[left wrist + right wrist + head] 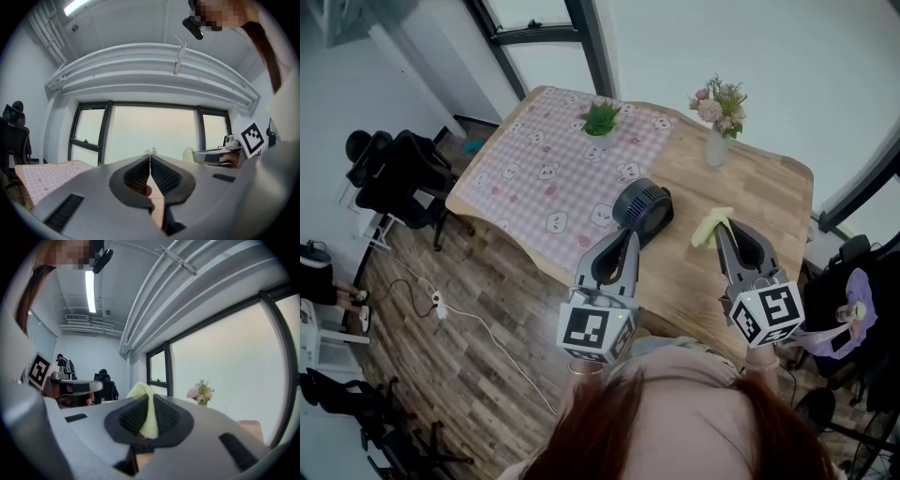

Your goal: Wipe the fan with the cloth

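With the right gripper [149,396] clamped on the cloth [149,420] and the left gripper [149,159] closed on nothing, I'd swing the cloth left and down onto the fan [642,203] mid-table, pressing lightly so it doesn't slide.

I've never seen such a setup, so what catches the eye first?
The right gripper pinches a yellow cloth above the wooden table; the left gripper beside it is shut, empty. Beyond their tips a small dark fan sits at the edge of the pink checked tablecloth.
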`<state>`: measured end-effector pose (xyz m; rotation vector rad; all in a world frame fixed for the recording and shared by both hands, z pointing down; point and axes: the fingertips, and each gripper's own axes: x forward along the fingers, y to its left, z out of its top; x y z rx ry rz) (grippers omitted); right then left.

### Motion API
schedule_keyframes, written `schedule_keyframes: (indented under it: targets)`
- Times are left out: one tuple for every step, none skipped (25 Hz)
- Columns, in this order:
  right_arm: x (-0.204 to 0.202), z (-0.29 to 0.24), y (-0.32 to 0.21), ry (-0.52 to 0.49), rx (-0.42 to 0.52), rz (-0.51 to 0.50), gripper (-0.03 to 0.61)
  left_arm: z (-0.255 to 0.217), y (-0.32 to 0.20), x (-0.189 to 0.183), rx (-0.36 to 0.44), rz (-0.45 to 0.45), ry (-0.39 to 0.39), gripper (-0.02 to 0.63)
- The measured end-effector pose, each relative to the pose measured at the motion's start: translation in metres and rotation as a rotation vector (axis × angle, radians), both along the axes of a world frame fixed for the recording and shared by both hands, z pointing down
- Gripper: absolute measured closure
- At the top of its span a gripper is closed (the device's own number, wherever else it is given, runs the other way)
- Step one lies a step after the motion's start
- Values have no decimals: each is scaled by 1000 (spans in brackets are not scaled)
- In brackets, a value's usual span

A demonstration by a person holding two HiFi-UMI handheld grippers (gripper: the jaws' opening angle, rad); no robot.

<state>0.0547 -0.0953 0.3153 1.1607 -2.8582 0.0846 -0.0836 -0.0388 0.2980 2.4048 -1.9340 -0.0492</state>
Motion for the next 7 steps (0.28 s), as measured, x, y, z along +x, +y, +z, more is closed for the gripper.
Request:
schedule_keyframes:
  targets:
    - [0, 0, -1, 1, 2, -4, 551, 0, -1, 0, 2, -3, 0, 601]
    - [0, 0, -2, 4, 1, -7, 551, -1, -3, 1, 4, -5, 1, 601]
    - [0, 0, -4, 6, 0, -10, 551, -1, -5, 1, 5, -7, 2, 601]
    - [1, -1, -5, 9, -2, -12, 551, -2, -7, 2, 6, -8, 4, 601]
    - [1, -1, -7, 11, -3, -14, 551, -2, -9, 2, 6, -9, 5, 601]
    - [1, -1, -8, 13, -3, -16, 549, -2, -11, 3, 6, -11, 6, 601]
    - [1, -1, -10, 14, -4, -19, 551, -2, -13, 4, 6, -13, 7, 601]
